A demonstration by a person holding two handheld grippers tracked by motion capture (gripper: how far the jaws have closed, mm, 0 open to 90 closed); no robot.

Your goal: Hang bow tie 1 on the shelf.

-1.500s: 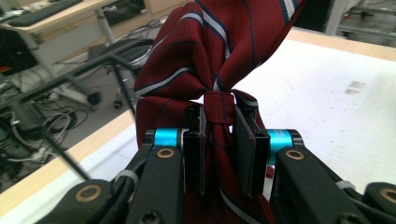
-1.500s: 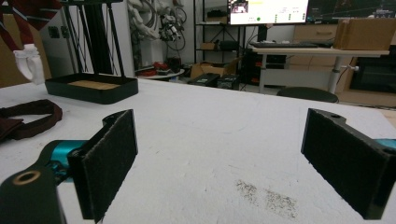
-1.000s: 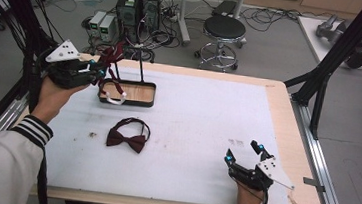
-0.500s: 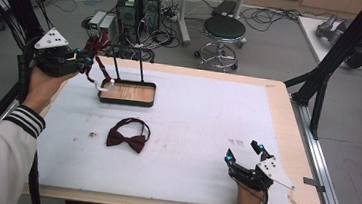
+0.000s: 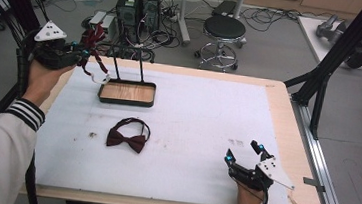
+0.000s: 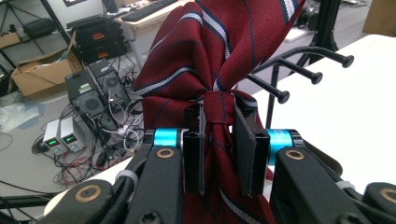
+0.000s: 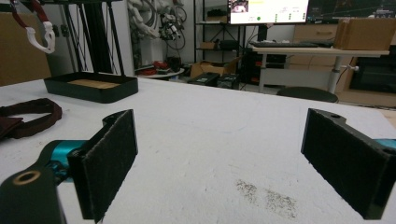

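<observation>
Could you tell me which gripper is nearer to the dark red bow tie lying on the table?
Left, narrowly. The left gripper is up beyond the bow tie, holding a striped tie; the right gripper rests well off to its right.

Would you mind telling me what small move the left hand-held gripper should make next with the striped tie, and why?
Probably carry the striped tie toward the rack pegs and hook it on. The left hand-held gripper is shut on its knot, holding it in the air just left of the rack, whose pegs look bare. The right hand-held gripper rests open on the table.
</observation>
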